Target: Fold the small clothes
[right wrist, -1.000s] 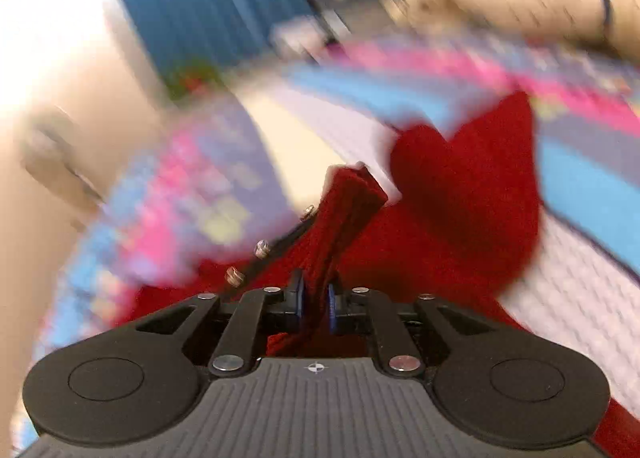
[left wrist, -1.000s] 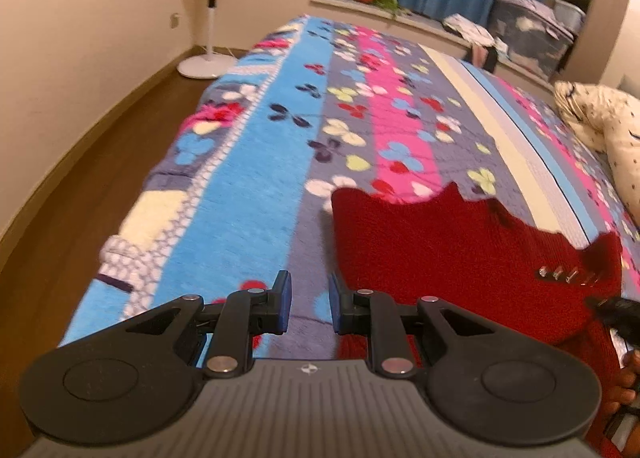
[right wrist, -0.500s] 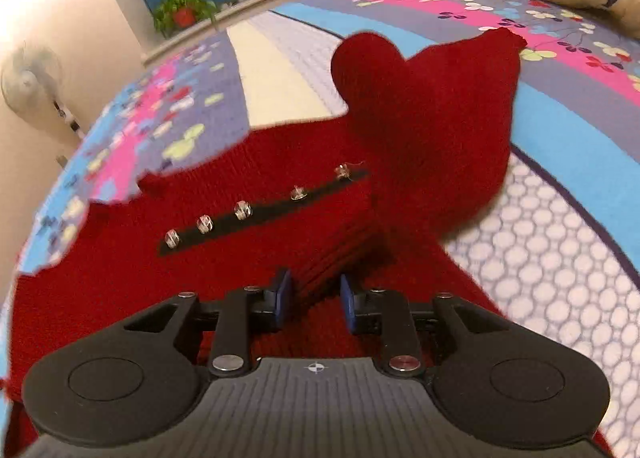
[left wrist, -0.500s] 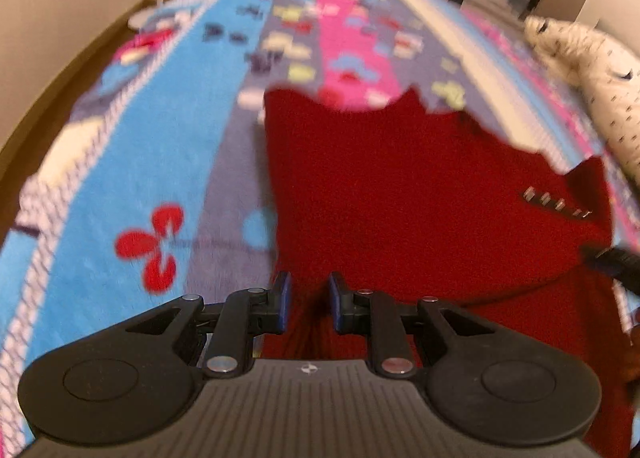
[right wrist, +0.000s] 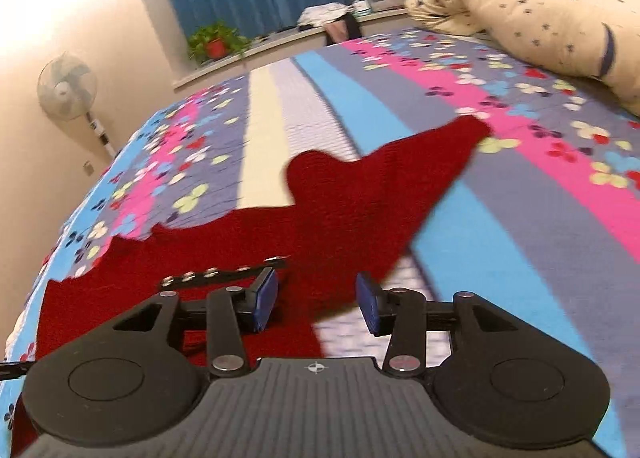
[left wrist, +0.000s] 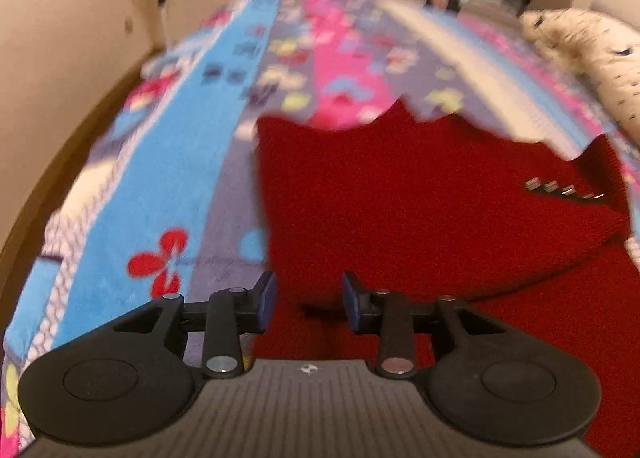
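Red knit sweater (left wrist: 420, 218) is lying spread out on my striped flowery bedspread (left wrist: 192, 162), with one flap already folded over the body, so the dark strip of shiny buttons (left wrist: 560, 191) sits on top.

My left wrist view gives me the sweater's straight side edge and its jagged far edge, with the blue stripe of the bedspread running alongside it. It's pretty blurry though. My right wrist view shows what the left one misses: a sleeve (right wrist: 408, 174) stretched out away from the body toward the cream star-print pillow (right wrist: 540, 6), plus a rounded lobe of knit sticking up next to it. The buttons (right wrist: 224, 272) show here too, just in front of my gripper. The standing fan (right wrist: 66, 88) and the potted plant (right wrist: 216, 43) are way beyond the sweater.

Left gripper (left wrist: 307, 304): jaws have just been opening, partly apart now, hanging over the sweater right at its side edge. Nothing is pinched between the blue pads (left wrist: 265, 300).

Right gripper (right wrist: 316, 301): same deal, jaws just opened up, about halfway. I've got red knit showing in the gap, but the pads aren't squeezing it.
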Demonstrator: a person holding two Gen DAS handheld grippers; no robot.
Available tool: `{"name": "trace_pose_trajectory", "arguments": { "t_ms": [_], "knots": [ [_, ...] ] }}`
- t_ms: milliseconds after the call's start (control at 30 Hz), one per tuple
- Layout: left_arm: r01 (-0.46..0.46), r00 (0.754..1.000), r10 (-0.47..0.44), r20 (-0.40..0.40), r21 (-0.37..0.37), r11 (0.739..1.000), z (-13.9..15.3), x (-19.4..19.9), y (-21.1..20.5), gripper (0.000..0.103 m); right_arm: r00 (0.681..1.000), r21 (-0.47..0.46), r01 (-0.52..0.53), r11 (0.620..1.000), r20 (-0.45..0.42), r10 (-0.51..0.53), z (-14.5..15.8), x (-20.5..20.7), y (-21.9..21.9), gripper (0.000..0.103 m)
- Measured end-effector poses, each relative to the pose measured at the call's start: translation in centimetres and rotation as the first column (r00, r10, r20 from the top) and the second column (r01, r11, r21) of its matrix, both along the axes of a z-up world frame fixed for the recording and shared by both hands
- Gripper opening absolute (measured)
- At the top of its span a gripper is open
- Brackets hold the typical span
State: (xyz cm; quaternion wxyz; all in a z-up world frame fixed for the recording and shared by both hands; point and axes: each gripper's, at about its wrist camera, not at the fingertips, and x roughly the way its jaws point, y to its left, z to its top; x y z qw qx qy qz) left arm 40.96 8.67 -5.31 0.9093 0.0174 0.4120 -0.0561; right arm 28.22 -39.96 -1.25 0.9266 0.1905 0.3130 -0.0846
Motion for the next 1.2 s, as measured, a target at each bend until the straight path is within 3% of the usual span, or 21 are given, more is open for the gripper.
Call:
{"name": "trace_pose_trajectory", "arguments": {
  "t_ms": [133,200,300,500,600,667,733,800,900,1100,1200],
  "knots": [
    [0.056,0.998,-0.055,0.039,-0.032,0.998,0.0,-3.5,-3.4,0.04,0.999,0.034,0.04,0.999,-0.003,-0.04,-1.3,-1.2,-2.2,0.044],
    [0.111,0.993,-0.11,0.04,-0.047,0.993,0.0,-5.8,-5.5,0.04,0.998,0.058,0.054,0.997,0.025,-0.056,-1.1,-1.1,-2.7,0.032],
    [0.193,0.978,-0.191,0.089,-0.006,0.981,0.8,-8.9,-8.0,0.04,0.995,0.085,0.065,0.994,0.07,-0.071,-0.9,-1.0,-3.6,0.011],
    [0.289,0.935,-0.296,0.195,0.065,0.955,4.6,-14.3,-7.9,0.041,0.989,0.152,0.111,0.982,0.082,-0.124,-1.4,0.0,-6.0,0.009],
    [0.306,0.912,-0.325,0.249,0.113,0.945,5.1,-16.6,-7.0,0.048,0.985,0.197,0.141,0.97,0.072,-0.157,-2.1,0.7,-6.9,0.009],
    [0.296,0.921,-0.311,0.236,0.097,0.95,4.0,-17.1,-6.2,0.052,0.983,0.195,0.146,0.97,0.077,-0.164,-2.2,1.0,-7.0,0.009],
    [0.236,0.954,-0.241,0.178,0.046,0.971,1.7,-16.5,-5.1,0.052,0.982,0.209,0.15,0.966,0.085,-0.171,-2.3,1.2,-7.3,0.009],
    [0.15,0.984,-0.154,0.09,0.047,0.988,0.3,-15.2,-5.1,0.046,0.979,0.235,0.161,0.959,0.085,-0.186,-2.5,1.4,-7.9,0.009],
    [0.145,0.983,-0.143,0.112,-0.006,0.989,0.5,-14.1,-5.2,0.047,0.973,0.272,0.191,0.943,0.071,-0.218,-2.9,1.7,-8.9,0.013],
    [0.164,0.982,-0.168,0.089,0.048,0.985,-0.3,-13.0,-6.5,0.047,0.968,0.297,0.21,0.931,0.068,-0.24,-3.8,2.8,-10.5,0.016],
    [0.194,0.976,-0.204,0.071,0.122,0.973,-0.9,-13.0,-7.1,0.047,0.963,0.329,0.228,0.916,0.064,-0.263,-4.7,3.6,-11.5,0.016]
  ]
}}
